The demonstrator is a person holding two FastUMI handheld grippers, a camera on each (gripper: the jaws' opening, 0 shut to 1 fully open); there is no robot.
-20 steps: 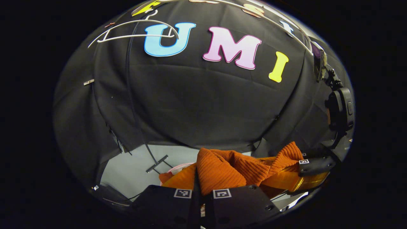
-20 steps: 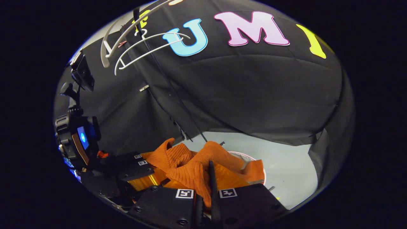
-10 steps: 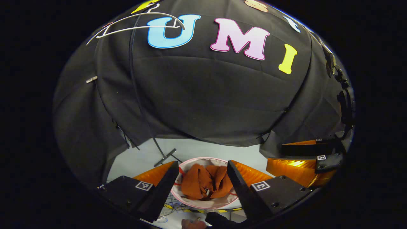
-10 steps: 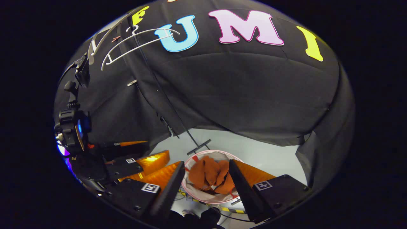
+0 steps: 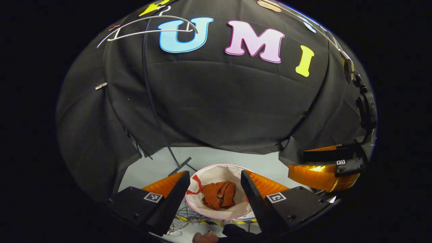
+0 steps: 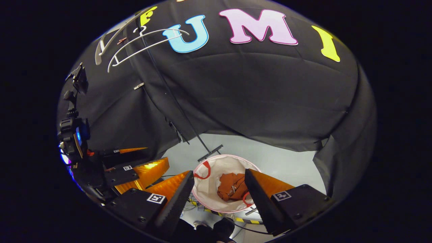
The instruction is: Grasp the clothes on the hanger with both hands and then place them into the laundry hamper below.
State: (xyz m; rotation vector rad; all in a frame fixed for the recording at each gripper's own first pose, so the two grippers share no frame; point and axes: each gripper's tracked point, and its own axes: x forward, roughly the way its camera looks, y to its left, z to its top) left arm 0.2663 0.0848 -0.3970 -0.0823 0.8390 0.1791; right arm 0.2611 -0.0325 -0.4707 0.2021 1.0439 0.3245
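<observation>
My left gripper (image 5: pixel 214 189) holds its fingers spread wide with nothing between them; my right gripper (image 6: pixel 219 187) is likewise spread wide and holds nothing. The orange clothes (image 5: pixel 218 195) lie crumpled inside the white laundry hamper (image 5: pixel 202 175) on the floor (image 5: pixel 216 158), at 6 o'clock in both views. The bare white hanger (image 5: pixel 148 28) hangs at 11 o'clock.

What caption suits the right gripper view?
Open right gripper above the laundry hamper, orange garment inside.

no readable text; coded marker squares, illegible
</observation>
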